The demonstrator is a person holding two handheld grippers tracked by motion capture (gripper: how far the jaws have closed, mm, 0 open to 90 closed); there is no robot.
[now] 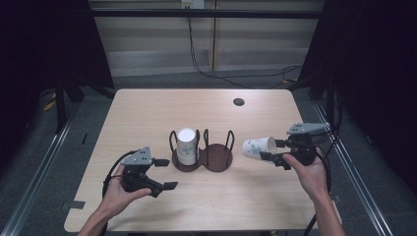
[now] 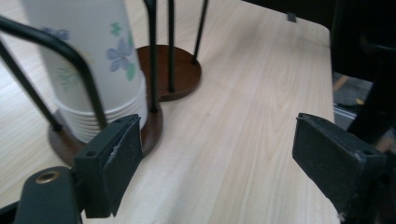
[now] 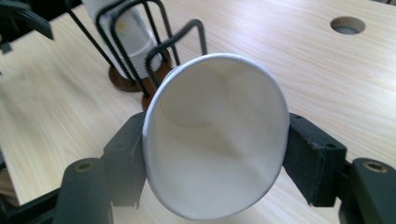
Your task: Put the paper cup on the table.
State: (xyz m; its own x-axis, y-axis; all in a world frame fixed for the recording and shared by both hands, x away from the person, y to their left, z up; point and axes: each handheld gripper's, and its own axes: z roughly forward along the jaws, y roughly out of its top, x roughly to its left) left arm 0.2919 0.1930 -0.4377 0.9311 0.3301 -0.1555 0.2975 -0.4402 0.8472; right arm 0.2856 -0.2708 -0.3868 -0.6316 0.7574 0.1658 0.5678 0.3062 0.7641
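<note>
In the high view a light wooden table (image 1: 147,113) carries a dark two-ring cup holder (image 1: 202,156) near its middle, with black wire hoops rising from a brown base. A stack of paper cups (image 1: 186,146) stands upside down in the holder's left ring, while the right ring holds nothing. The left gripper (image 1: 165,174) sits low at the table's near left, held in the person's left hand (image 1: 119,194), its jaws spread wide and empty, pointing toward the holder. To the right of the holder, the right gripper (image 1: 272,150) is clamped on a single paper cup (image 1: 258,147) that lies tilted on its side above the table, base toward the holder, mouth toward the gripper; the right hand (image 1: 309,173) grips the tool from behind. A round hole (image 1: 238,102) marks the far side of the table. In the left gripper view the two black jaws stand far apart with bare tabletop between them, and the flower-printed stack of cups (image 2: 88,65) sits just beyond the left jaw inside the wire hoops. In the right gripper view both jaws press the rim of the single cup (image 3: 215,140), whose white inside faces the camera; the holder with its stack (image 3: 133,37) stands beyond it.
</note>
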